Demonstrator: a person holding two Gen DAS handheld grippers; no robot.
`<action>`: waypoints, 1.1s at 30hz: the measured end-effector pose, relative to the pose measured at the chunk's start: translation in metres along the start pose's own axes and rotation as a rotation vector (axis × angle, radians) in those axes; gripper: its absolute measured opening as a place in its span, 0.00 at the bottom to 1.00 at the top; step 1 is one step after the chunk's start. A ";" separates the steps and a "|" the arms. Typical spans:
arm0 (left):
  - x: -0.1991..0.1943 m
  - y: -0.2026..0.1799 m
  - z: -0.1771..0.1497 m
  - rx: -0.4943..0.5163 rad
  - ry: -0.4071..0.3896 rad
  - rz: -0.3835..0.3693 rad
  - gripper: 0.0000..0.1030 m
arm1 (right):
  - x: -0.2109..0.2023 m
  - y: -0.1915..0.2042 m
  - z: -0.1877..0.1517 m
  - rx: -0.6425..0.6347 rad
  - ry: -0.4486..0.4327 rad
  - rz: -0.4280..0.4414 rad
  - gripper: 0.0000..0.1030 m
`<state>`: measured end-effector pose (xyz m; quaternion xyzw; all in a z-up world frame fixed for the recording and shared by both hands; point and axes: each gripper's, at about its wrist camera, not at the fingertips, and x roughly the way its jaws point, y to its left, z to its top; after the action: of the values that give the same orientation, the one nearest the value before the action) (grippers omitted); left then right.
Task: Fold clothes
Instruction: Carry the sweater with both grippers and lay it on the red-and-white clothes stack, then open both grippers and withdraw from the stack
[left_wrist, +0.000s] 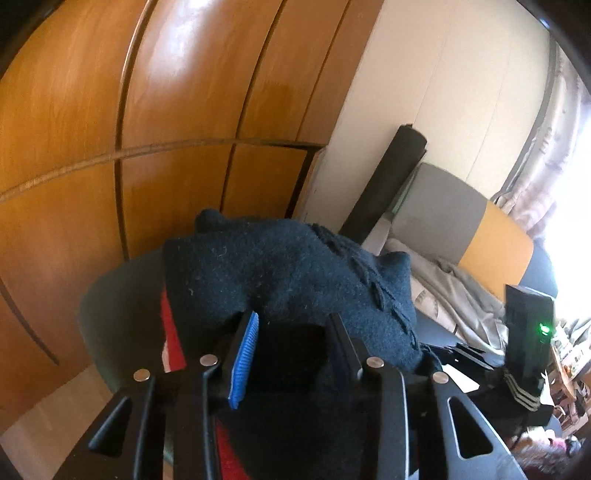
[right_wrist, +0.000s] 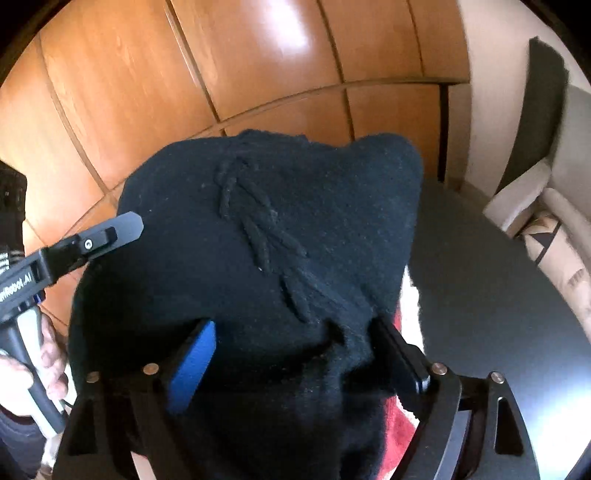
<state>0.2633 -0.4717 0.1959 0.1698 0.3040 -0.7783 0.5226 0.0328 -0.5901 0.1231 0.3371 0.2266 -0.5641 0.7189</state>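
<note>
A dark navy cable-knit sweater (left_wrist: 288, 280) hangs bunched over both grippers and fills the middle of both views (right_wrist: 266, 236). My left gripper (left_wrist: 293, 325) has its fingers closed on a thick fold of the sweater. My right gripper (right_wrist: 291, 332) likewise grips a fold of the sweater between its blue-padded finger (right_wrist: 192, 365) and the black one. The left gripper's finger (right_wrist: 107, 236) shows at the left of the right wrist view, beside the sweater. A red and white cloth (right_wrist: 402, 421) lies under the sweater.
A dark round table (right_wrist: 498, 314) lies below. Wooden wardrobe doors (left_wrist: 110, 147) stand behind. A grey and orange chair (left_wrist: 461, 221) with a pale cloth, a black roll (left_wrist: 388, 177) and a black device with a green light (left_wrist: 528, 325) are at the right.
</note>
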 end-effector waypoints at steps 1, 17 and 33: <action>-0.011 0.000 -0.003 0.003 -0.017 0.025 0.42 | -0.008 0.004 -0.001 -0.003 -0.024 -0.015 0.84; -0.160 -0.041 -0.106 -0.036 -0.124 0.328 0.44 | -0.158 0.135 -0.059 -0.089 -0.326 -0.377 1.00; -0.191 -0.056 -0.104 0.011 -0.151 0.339 0.35 | -0.151 0.163 -0.103 -0.187 -0.302 -0.412 1.00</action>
<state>0.2822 -0.2533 0.2442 0.1624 0.2265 -0.6912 0.6667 0.1560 -0.3924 0.1981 0.1282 0.2314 -0.7191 0.6426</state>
